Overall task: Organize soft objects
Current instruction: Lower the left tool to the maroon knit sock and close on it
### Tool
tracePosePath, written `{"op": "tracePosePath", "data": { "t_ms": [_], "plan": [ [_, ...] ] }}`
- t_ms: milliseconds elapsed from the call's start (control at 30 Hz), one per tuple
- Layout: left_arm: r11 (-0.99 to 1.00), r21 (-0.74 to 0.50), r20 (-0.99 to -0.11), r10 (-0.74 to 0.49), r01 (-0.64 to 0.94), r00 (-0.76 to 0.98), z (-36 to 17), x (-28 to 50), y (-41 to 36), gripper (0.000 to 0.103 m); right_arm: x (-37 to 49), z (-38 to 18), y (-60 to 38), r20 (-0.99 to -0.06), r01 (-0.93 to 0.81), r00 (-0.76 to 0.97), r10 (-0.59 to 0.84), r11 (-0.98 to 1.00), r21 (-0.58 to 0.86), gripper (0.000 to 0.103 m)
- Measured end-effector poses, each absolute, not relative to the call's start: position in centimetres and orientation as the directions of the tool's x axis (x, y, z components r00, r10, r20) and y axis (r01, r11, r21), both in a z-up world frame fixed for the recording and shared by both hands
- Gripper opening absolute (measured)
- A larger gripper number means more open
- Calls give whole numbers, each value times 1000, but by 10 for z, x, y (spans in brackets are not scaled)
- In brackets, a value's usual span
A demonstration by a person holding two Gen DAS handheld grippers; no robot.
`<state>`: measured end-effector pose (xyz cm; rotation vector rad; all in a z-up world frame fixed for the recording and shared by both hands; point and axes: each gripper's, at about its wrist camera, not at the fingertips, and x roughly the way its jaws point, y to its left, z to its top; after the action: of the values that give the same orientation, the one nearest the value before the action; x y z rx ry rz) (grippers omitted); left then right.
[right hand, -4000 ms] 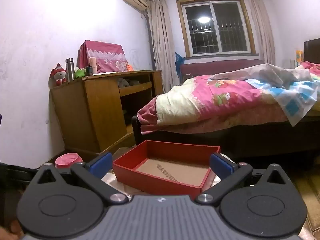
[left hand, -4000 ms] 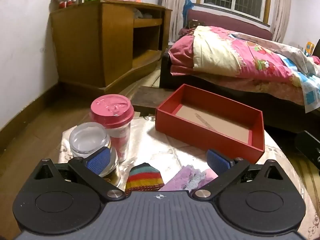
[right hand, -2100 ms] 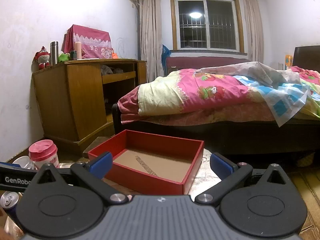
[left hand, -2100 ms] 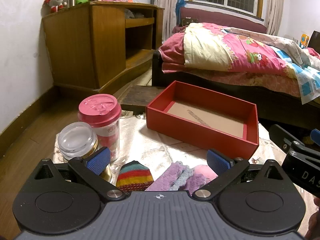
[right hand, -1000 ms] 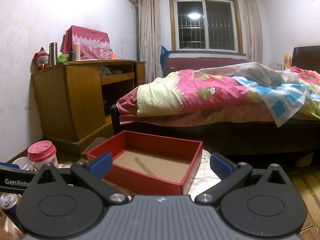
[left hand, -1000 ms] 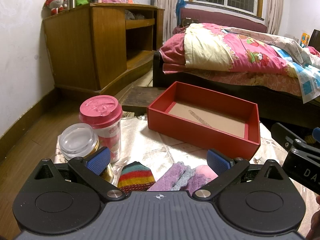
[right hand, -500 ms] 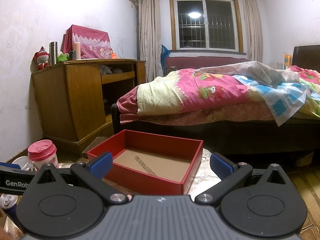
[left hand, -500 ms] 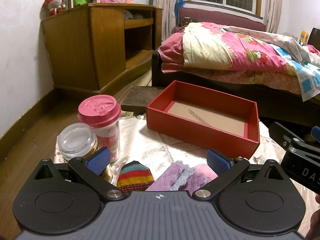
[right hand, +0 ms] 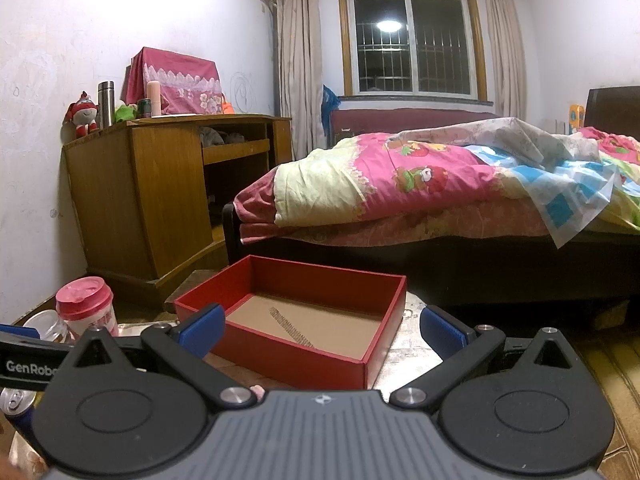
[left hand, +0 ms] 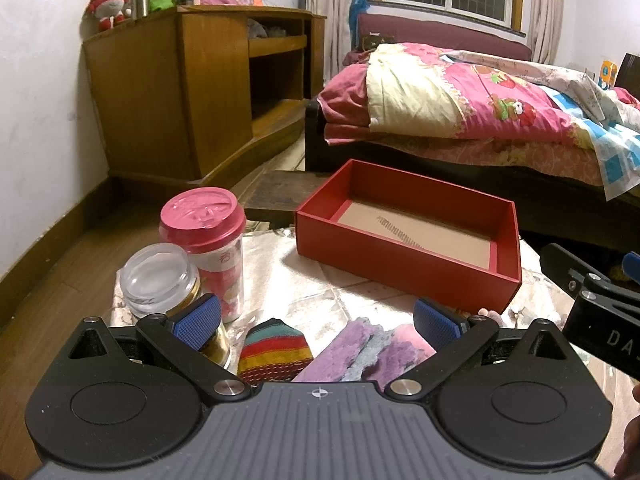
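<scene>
Two soft things are seen lying at the near edge of the table [left hand: 360,280]: a striped knit piece [left hand: 274,350] and, just to its right, a fuzzy purple cloth [left hand: 360,350], both partly hidden under the left gripper [left hand: 316,316]; its blue pads are held wide apart with nothing between them, hovering right above the pair; farther back, the red box [left hand: 404,270] is shown open and bare inside, judged to be where the soft things belong; to the left stand a pink-lidded cup [left hand: 204,236] and a glass jar [left hand: 158,280], which are best left undisturbed; the right gripper [right hand: 320,330] is also spread open and empty, aimed at the box; for a clean pick, the left one should be lowered squarely over a single item, the cloth gathered at its thick middle, and the jar side avoided.
</scene>
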<state>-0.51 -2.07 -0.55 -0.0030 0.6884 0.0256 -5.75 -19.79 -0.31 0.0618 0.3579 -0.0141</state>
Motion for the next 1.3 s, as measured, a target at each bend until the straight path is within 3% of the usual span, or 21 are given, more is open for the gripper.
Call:
{"op": "tracePosePath", "data": {
  "t_ms": [267,333,367,467,533,700,767,833,1033,1200,1300],
  "plan": [
    [998,-52,-667,-61,35,742,-8,-28,6,92,-74,-3,-193,-379,-48,924,54,999,24,81],
    [994,-98,-686,-99,43,721,-12,-37,17,75,-82,-5,-191,-394,-85,915,86,996,21,81],
    [991,-123,-704,-123,50,699,-15,-40,22,72,-85,-6,-190,-416,-116,902,116,993,27,81],
    [982,-172,-748,-179,74,639,-26,-49,29,73,-87,-11,-180,-522,-181,840,149,983,-11,81],
    [986,-141,-762,-166,89,626,-32,-58,26,74,-91,-19,-174,-574,-221,805,152,974,-51,81],
    [986,-111,-792,-163,124,588,-43,-70,20,78,-99,-39,-170,-651,-279,736,184,959,-44,81],
    [989,-126,-821,-149,80,550,-56,-65,25,69,-100,-40,-169,-655,-292,729,198,956,-36,81],
    [989,-141,-853,-142,39,503,-69,-57,29,54,-98,-36,-174,-650,-287,729,214,958,-7,81],
    [982,-159,-878,-93,-103,470,-87,-39,43,45,-92,-28,-185,-638,-282,730,246,958,47,80],
    [982,-149,-882,-77,-119,464,-97,-27,39,42,-83,-33,-195,-657,-302,698,285,949,92,56],
    [989,-124,-880,-70,-85,470,-95,-30,35,37,-85,-34,-193,-653,-318,701,286,945,72,56]
  ]
}}
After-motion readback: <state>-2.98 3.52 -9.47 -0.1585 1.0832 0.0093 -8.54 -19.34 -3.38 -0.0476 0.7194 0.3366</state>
